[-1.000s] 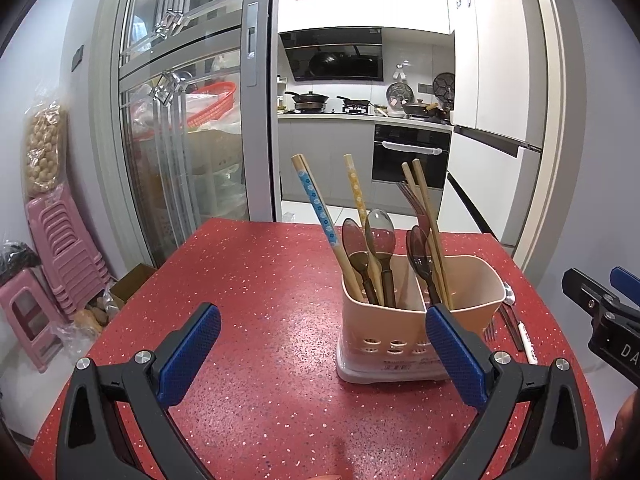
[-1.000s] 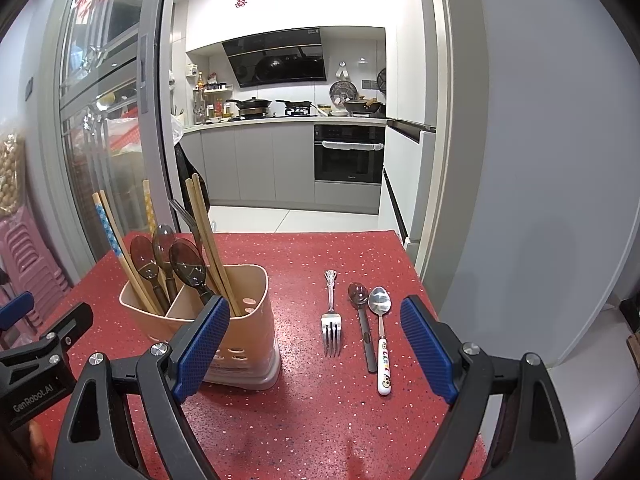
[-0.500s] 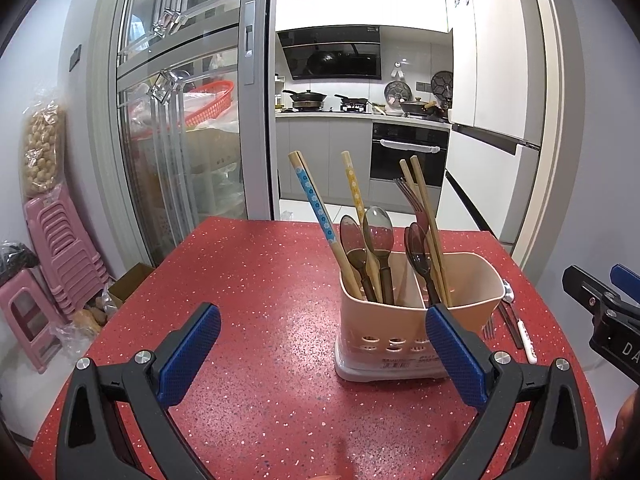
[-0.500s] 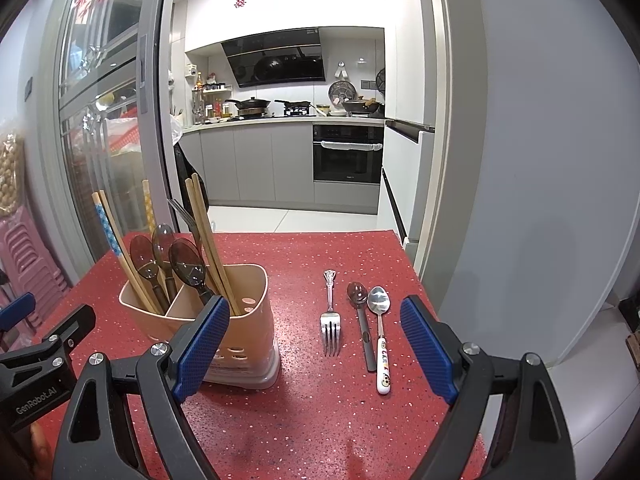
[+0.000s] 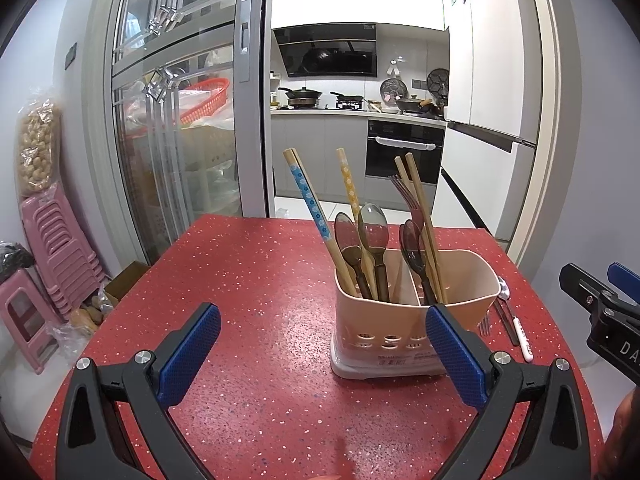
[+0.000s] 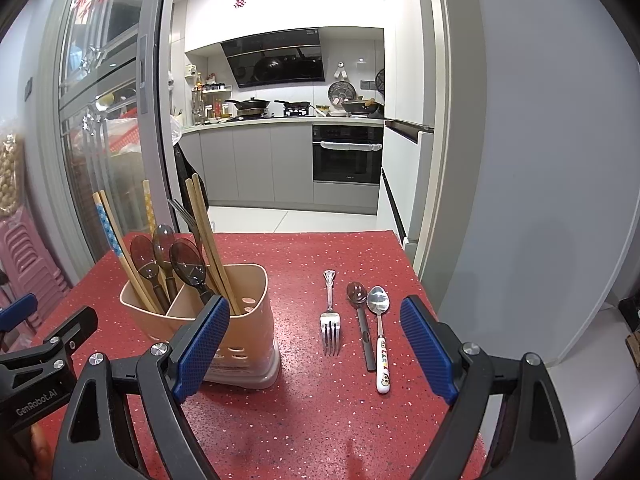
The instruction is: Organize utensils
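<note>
Both the left gripper (image 5: 322,344) and right gripper (image 6: 314,346) hover spread and empty, since the fork (image 6: 330,318) and two spoons (image 6: 372,322) at two o'clock of the holder (image 6: 240,320) await sorting

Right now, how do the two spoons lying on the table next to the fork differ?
The dark spoon has a translucent brown bowl and a plain black handle; the metal spoon has a shiny silver bowl and a white handle with a cartoon print. The metal spoon lies farther from the fork and reaches nearer the camera. Both lie flat on the red table, bowls pointing away, roughly parallel.
</note>
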Available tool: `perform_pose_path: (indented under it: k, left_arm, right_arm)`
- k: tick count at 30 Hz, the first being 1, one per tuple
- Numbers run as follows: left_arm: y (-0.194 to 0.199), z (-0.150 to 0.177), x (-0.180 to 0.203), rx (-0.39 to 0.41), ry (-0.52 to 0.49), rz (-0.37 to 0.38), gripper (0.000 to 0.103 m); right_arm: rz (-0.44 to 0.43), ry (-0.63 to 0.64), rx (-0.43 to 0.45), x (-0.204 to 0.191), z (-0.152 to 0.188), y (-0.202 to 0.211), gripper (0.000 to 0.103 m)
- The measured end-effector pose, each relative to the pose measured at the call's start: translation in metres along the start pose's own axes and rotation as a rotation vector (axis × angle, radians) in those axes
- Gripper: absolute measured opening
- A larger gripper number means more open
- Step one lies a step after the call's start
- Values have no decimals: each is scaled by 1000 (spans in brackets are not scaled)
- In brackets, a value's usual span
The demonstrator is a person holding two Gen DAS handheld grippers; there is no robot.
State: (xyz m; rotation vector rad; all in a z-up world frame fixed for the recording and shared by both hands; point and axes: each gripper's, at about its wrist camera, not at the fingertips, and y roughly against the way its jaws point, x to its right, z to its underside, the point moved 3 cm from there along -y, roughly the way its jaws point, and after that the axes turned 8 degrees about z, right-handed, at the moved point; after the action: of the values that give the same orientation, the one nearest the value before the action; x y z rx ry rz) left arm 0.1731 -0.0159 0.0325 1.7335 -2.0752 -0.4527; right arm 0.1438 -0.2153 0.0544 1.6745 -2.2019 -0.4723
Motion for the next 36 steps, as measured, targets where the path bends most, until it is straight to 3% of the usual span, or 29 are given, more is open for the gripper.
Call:
perform_pose_path:
  k: [36]
  left_arm:
    - [3, 0, -11, -5, 12, -3, 103]
  right_arm:
    - [-7, -1, 14, 0, 3, 6, 90]
